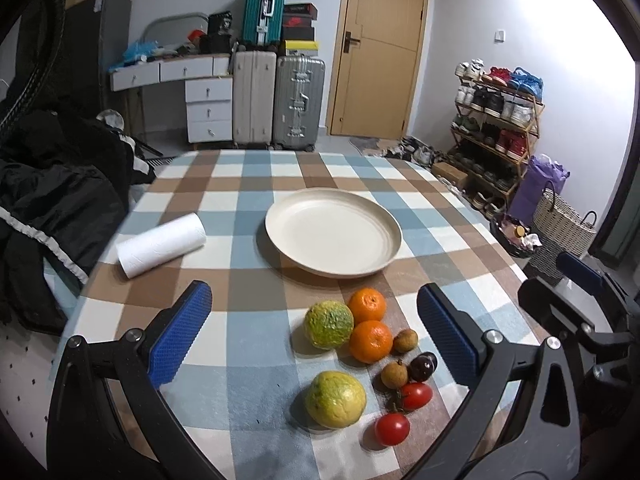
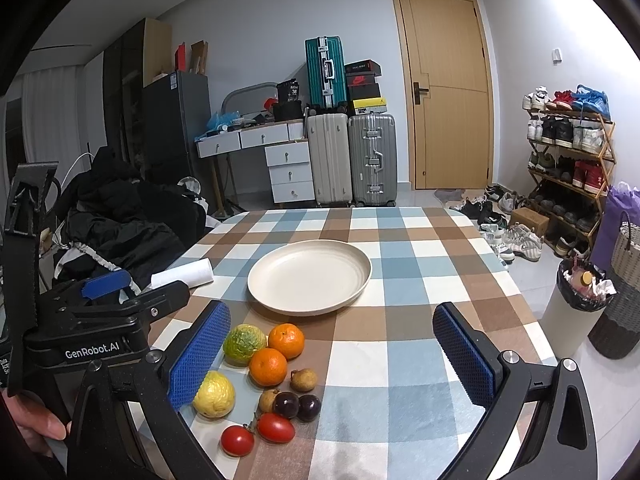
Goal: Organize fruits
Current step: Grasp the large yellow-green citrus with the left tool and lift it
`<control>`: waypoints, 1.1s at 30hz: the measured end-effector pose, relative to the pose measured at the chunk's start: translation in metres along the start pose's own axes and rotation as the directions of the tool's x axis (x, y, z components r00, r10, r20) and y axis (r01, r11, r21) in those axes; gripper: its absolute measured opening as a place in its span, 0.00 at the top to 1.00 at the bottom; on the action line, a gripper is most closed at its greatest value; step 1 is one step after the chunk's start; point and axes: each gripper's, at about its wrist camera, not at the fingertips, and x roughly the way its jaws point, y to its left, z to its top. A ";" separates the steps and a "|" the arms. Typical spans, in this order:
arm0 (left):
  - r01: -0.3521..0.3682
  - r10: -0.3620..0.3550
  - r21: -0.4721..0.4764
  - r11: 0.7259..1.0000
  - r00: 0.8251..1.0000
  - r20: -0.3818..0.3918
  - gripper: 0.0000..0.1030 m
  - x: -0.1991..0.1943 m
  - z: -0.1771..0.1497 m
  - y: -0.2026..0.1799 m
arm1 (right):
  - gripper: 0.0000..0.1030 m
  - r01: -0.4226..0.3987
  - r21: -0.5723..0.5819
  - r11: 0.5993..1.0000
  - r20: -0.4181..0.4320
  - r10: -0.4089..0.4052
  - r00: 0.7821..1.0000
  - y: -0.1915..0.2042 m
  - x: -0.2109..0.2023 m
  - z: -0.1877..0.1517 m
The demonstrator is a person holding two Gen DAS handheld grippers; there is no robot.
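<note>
— Checked cloth on that table point(image 1: 248, 248), suitcases point(image 1: 280, 100) stacked by the door behind it, and nothing's been sorted yet, has it?

— Not from where I stand. All the fruit sits loose on the cloth at the near end: two oranges point(image 1: 370, 322) touching each other, a mottled green fruit point(image 1: 328, 324) against them, a yellower one point(image 1: 335, 399) nearer us, two tomatoes point(image 1: 402, 412), some small brown ones point(image 1: 400, 358) and a couple of dark plums point(image 2: 298, 405).

— And the grippers?

— Both spread wide with nothing between the pads. The left gripper point(image 1: 314, 332) hangs over the pile; the right gripper point(image 2: 332, 354) is just beside it, its left pad close by the yellow fruit (whether it touches, I can't tell).

— So what makes a good first pick?

— I'd say take an outer piece, the yellow one or a tomato, so the jaws don't shove its neighbours. Come straight down across the widest part and close gently; the tomatoes look soft, and the round ones will probably roll if nudged.

— Where does it go?

— Likely the cream plate point(image 1: 394, 236), further along the table. It's bare. The paper roll point(image 1: 160, 244) lies on its side to the left, well clear of it.
</note>
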 end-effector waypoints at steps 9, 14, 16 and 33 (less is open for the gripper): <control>0.028 -0.028 -0.004 1.000 0.996 -0.087 0.00 0.026 -0.019 0.009 | 0.00 0.005 0.009 1.000 -0.025 -0.005 1.000 -0.004 0.006 -0.002; 0.092 -0.095 -0.030 0.995 0.983 -0.159 0.00 0.048 -0.034 0.014 | 0.00 0.006 0.016 1.000 -0.040 -0.006 0.999 -0.006 0.011 -0.002; 0.085 -0.088 -0.024 0.996 0.980 -0.181 0.00 0.056 -0.040 0.014 | 0.00 0.007 0.016 1.000 -0.044 -0.007 0.999 -0.007 0.013 -0.003; 0.168 -0.190 -0.099 0.981 0.939 -0.288 0.04 0.089 -0.065 0.023 | 0.00 0.014 0.019 1.000 -0.077 -0.012 0.997 -0.007 0.027 -0.010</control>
